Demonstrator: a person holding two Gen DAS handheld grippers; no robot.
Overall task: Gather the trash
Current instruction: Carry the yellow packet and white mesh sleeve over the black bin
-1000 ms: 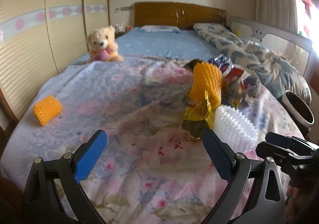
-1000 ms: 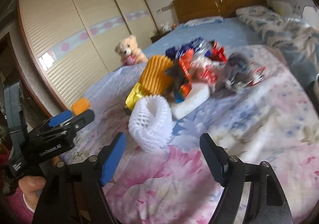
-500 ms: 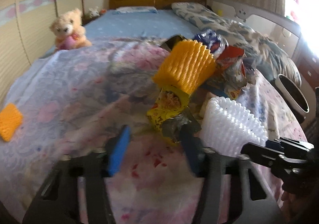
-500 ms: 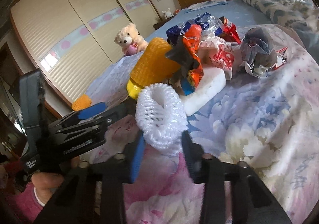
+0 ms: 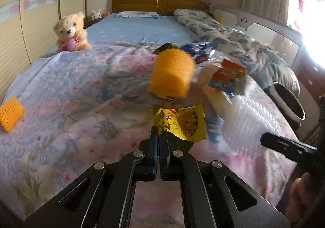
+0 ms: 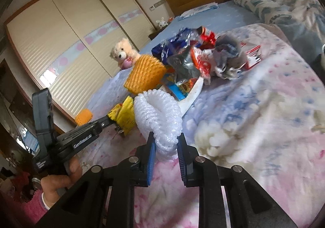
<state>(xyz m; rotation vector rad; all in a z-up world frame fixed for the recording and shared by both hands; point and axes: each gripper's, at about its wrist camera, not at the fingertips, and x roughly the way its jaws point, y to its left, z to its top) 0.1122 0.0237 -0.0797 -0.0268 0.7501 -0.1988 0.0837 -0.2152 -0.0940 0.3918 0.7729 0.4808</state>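
Left claw [image 5: 158,136] is gripping a yellow wrapper [image 5: 181,123], sticking up just past its tips. Right claw [image 6: 165,146] is squeezing a white foam net [image 6: 160,118] between its pads, above the bed [image 6: 264,106].

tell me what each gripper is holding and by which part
Left gripper pinches the yellow wrapper by its lower edge; right gripper clamps the white foam net at its near end.
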